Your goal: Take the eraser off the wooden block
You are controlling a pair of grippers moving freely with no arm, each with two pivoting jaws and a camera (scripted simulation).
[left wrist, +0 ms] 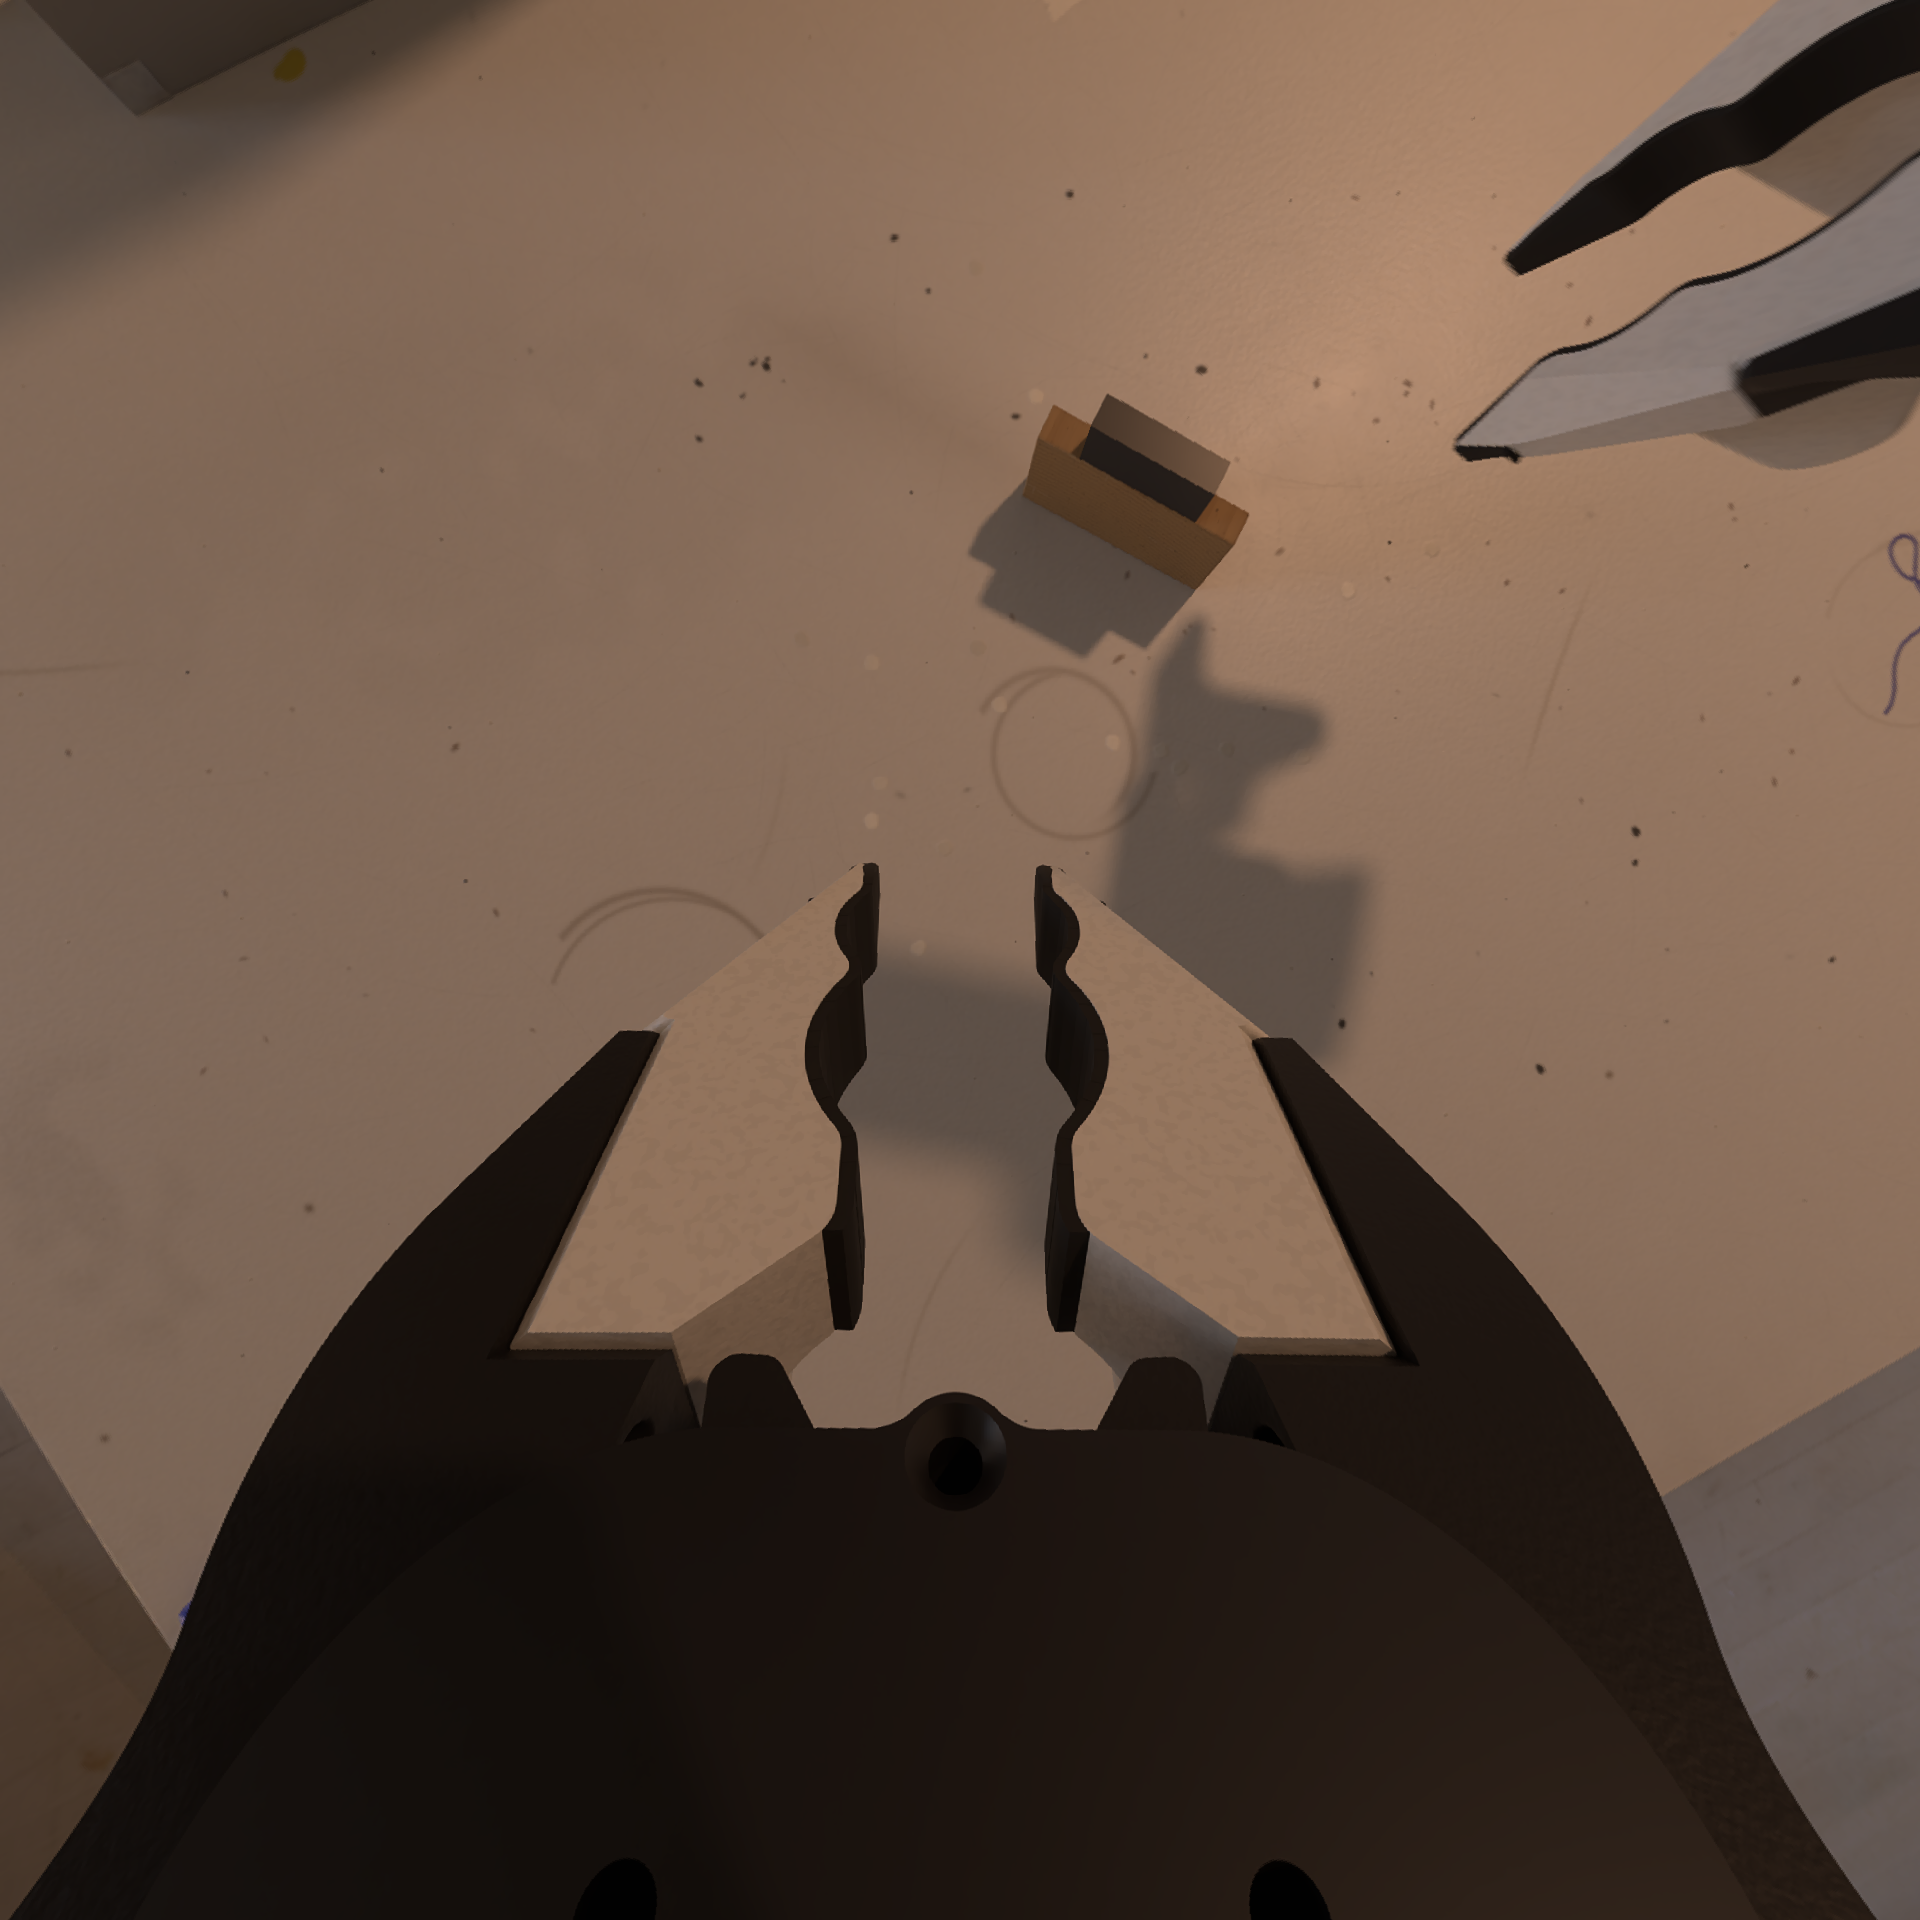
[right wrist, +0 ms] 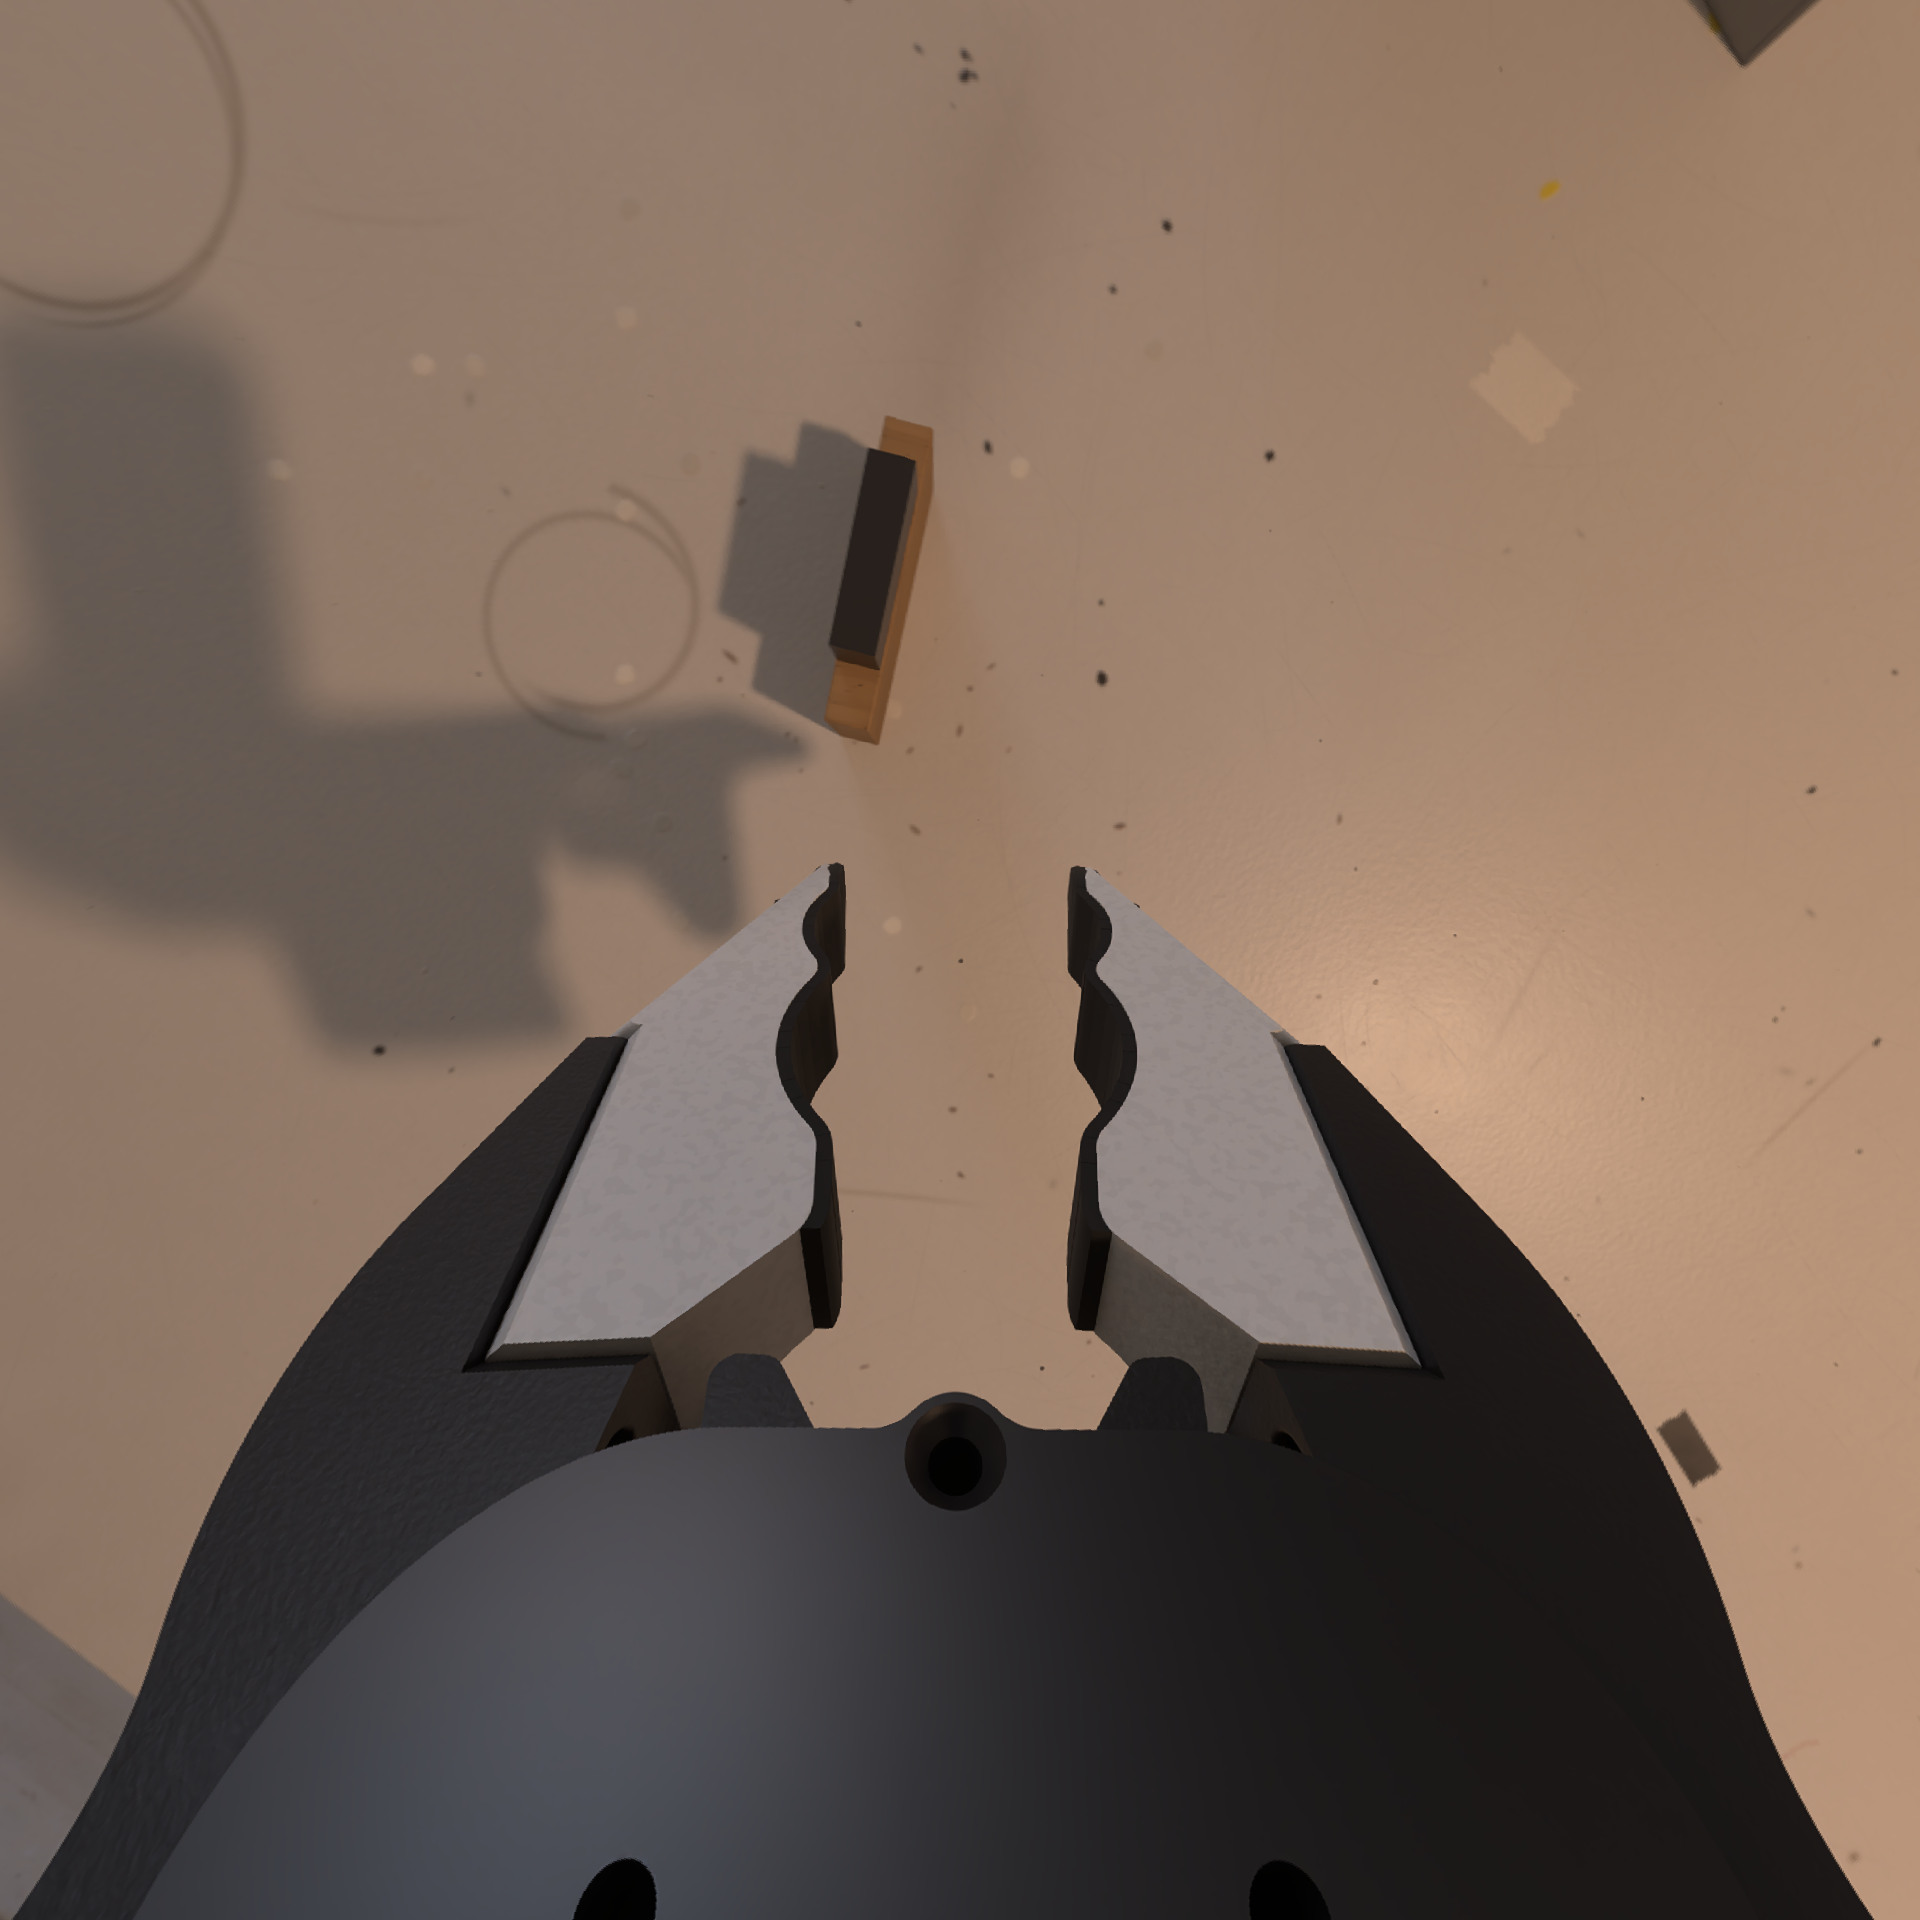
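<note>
A dark eraser (left wrist: 1148, 457) lies on top of a small wooden block (left wrist: 1127, 525) on the beige tabletop. In the right wrist view the eraser (right wrist: 873, 556) sits on the block (right wrist: 862, 701), ahead and slightly left of my fingers. My left gripper (left wrist: 956, 883) is open and empty, above the table, short of the block. My right gripper (right wrist: 956, 883) is open and empty, also short of the block. The right gripper also shows in the left wrist view (left wrist: 1496, 353) at the upper right, open, to the right of the block.
The beige tabletop (left wrist: 520, 520) carries dark specks and faint ring marks (left wrist: 1060, 753). A grey box corner (left wrist: 135, 73) shows at the far upper left, and again in the right wrist view (right wrist: 1756, 26). The table edge (left wrist: 1766, 1455) runs at the lower right.
</note>
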